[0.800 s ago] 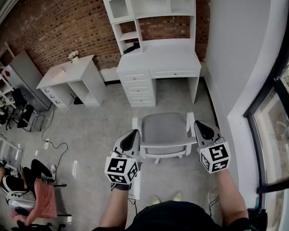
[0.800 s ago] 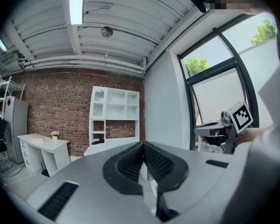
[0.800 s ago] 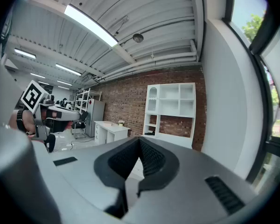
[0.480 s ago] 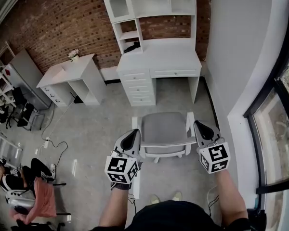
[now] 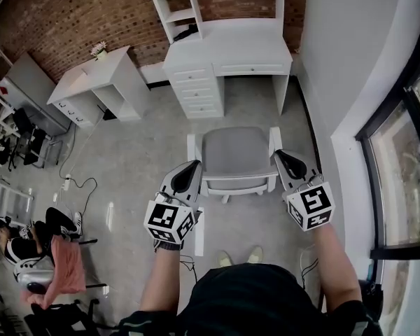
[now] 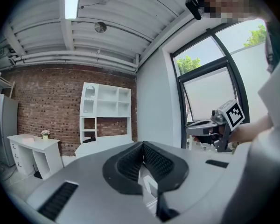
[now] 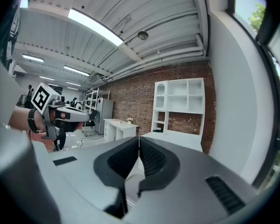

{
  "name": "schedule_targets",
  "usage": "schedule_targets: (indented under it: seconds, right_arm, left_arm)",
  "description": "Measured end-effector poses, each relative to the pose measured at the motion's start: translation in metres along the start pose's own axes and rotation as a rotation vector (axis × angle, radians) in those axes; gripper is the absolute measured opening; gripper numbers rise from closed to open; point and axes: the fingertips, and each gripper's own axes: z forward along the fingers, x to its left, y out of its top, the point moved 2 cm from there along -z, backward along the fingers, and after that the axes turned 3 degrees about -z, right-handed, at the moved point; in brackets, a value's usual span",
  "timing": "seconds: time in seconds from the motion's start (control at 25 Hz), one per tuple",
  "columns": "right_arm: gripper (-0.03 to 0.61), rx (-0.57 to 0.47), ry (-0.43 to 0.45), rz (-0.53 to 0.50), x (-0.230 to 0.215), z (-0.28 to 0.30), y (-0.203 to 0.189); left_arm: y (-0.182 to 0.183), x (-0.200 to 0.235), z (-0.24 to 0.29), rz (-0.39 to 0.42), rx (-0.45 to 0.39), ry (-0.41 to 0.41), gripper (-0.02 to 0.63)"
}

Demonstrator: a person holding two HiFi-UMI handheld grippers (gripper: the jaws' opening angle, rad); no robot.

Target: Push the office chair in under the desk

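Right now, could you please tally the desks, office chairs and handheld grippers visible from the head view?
White desks: 2, the shelved desk with drawers, the smaller side desk
Grey-seated white office chair: 1
Grey handheld grippers: 2, left gripper, right gripper
Total: 5

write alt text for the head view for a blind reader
Seen from above, a person holds the left gripper and right gripper at either side of a grey office chair. The chair faces a white desk by a brick wall, not yet under it.
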Motion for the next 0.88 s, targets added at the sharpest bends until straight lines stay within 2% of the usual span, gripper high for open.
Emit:
schedule_targets:
  seconds: [0.4, 0.76, 0.88]
  right_arm:
    - [0.005, 0.057, 0.142, -0.059, 0.019, -0.002, -0.048]
    - [0.009, 0.164, 0.266, -0.176, 0.044, 0.02, -0.099]
    - [0.043, 0.212, 0.304, -0.198, 0.05, 0.032, -0.121]
  left_arm:
    - [-0.051, -0.014, -0.005, 0.02, 0.073, -0.007, 0.008]
    - [-0.107, -0.003, 0.005, 0.127, 0.246, -0.07, 0.009]
    - [-0.134, 0.011, 0.009, 0.166, 0.319, -0.095, 0.026]
